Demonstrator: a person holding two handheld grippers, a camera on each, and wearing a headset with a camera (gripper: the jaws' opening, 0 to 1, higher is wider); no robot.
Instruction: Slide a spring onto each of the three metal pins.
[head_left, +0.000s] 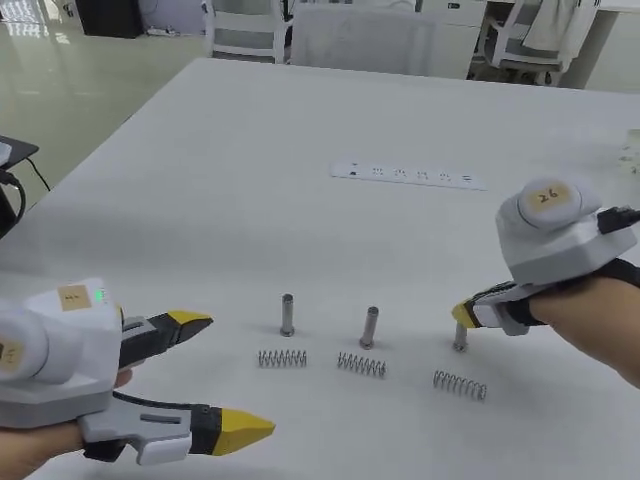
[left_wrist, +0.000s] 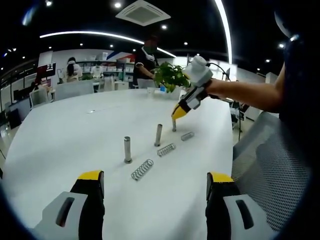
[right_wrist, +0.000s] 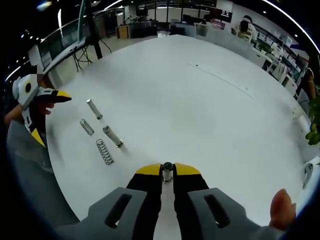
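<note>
Three metal pins stand upright in a row on the white table (head_left: 300, 200): left pin (head_left: 287, 314), middle pin (head_left: 369, 327), right pin (head_left: 460, 337). A loose spring lies just in front of each: (head_left: 282, 357), (head_left: 361, 364), (head_left: 460, 384). My right gripper (head_left: 465, 312) is shut on the right pin (right_wrist: 167, 167), whose top shows between the yellow tips (right_wrist: 167, 172). My left gripper (head_left: 225, 378) is wide open and holds nothing, left of the row. Ahead of the left gripper (left_wrist: 156, 177) lie the nearest spring (left_wrist: 142, 169) and pin (left_wrist: 127, 149).
A white power strip (head_left: 408, 175) lies flat further back on the table. Chairs (head_left: 360, 40) stand at the far edge. A potted plant (left_wrist: 170, 75) sits past the right gripper (left_wrist: 180, 111). People stand in the background.
</note>
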